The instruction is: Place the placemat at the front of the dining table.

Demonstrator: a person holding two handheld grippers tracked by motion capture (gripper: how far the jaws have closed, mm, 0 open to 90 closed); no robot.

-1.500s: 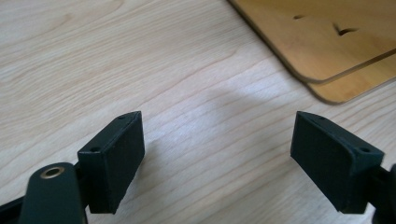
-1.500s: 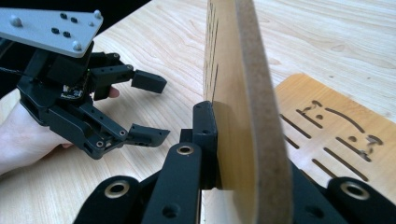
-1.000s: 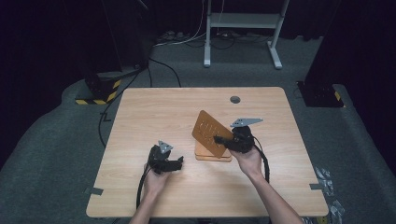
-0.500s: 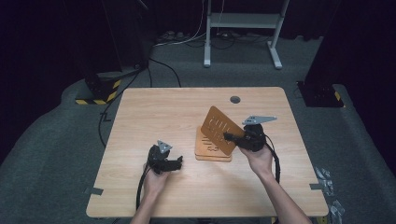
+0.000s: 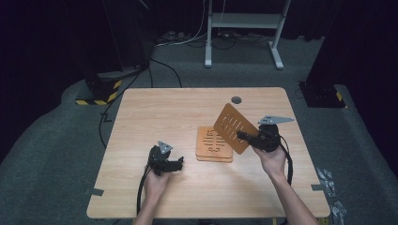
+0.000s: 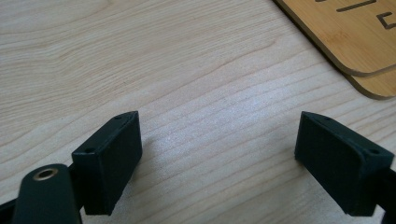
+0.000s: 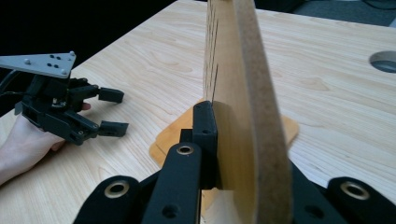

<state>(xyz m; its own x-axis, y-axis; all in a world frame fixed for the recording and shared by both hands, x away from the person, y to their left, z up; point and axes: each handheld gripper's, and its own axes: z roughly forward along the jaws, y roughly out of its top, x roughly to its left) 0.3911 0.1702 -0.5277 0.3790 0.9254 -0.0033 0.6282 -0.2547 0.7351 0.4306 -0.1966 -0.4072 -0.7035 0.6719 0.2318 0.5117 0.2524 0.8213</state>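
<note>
Wooden board [image 5: 233,127] pinched edge-on in right gripper [image 5: 241,136], tilted above the stack of boards [image 5: 213,146]. Left gripper [image 5: 179,162] sits at stack's 8 o'clock, jaws spread w/ nothing between, resting on table [image 5: 155,112].

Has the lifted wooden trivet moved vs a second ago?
Yes. The lifted trivet, clamped in the right gripper, has shifted right and toward the table's far edge, off the stack and nearer the round hole.

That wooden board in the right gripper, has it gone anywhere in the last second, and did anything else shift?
The right gripper, shut on the slotted board, has carried it toward the table's right side and a little higher, tilted, clear of the stack of boards. The left gripper stayed put, jaws open and empty, beside the stack, which has not moved on the table.
</note>
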